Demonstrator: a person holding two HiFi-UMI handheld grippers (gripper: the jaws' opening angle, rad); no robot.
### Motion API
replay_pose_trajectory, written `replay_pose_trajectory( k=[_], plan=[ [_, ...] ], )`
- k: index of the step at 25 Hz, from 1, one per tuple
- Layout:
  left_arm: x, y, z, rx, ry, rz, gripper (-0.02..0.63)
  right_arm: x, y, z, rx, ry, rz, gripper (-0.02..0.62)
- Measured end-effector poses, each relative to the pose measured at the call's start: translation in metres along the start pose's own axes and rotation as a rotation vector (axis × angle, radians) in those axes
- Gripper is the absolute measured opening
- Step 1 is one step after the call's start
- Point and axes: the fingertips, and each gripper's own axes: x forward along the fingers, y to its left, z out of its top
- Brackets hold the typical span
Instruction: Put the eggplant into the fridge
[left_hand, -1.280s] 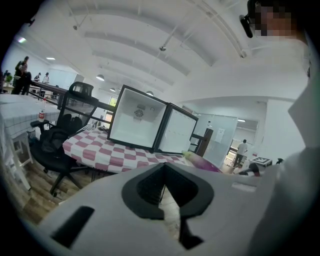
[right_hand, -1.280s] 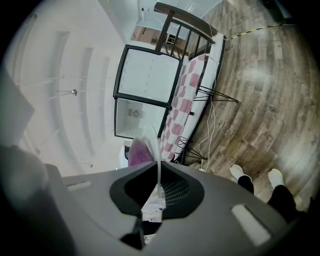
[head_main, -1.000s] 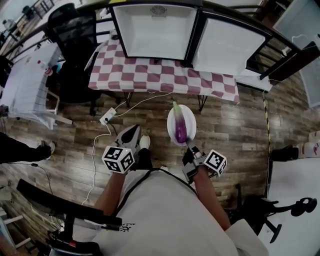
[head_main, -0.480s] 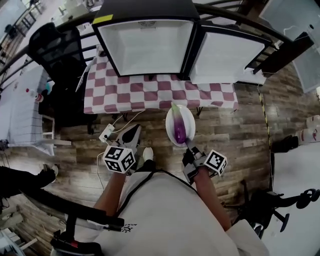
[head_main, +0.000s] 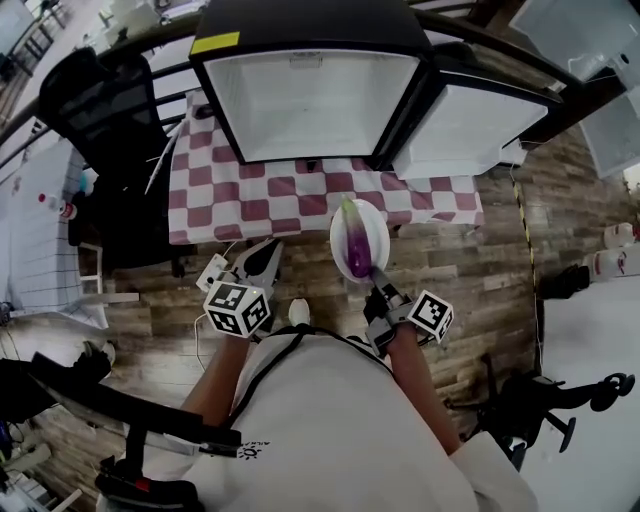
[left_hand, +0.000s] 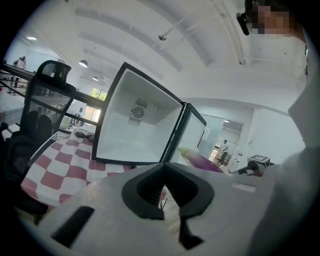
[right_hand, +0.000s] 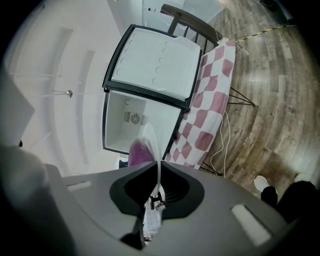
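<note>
Eggplant (head_main: 357, 252) on plate (head_main: 379, 238); checkered table (head_main: 250, 190) edge between it and open fridge (head_main: 310, 100).

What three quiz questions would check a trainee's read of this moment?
1. True or false: the eggplant lies on a white plate.
2. The right gripper is closed on: A) the eggplant, B) the plate's rim, C) nothing.
3. Fill in: the door of the fridge stands ___.

Key: 1 true; 2 B; 3 open.
</note>
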Motion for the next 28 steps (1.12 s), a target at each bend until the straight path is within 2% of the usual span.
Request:
replay_pose_trajectory(
  k=[10, 15, 18, 28],
  plan=[
    [0.005, 0.045, 0.012, -0.01, 0.001, -0.006, 0.004, 0.038, 0.016, -0.001, -0.004, -0.019, 0.012, 0.025],
    [0.006, 0.047, 0.012, -0.022, 0.0, -0.006, 0.004, 0.039, 0.007, -0.002, 0.029, -0.02, -0.016, 0.025],
    [0.008, 0.044, 0.011, -0.023, 0.003, -0.002, 0.004, 0.04, 0.01, 0.002, 0.015, -0.013, -0.011, 0.025],
    [0.019, 0.066, 0.013, -0.059, 0.002, 0.064, 0.004, 0.081, 0.02, 0.024, -0.012, 0.051, 0.009, 0.025]
  ],
)
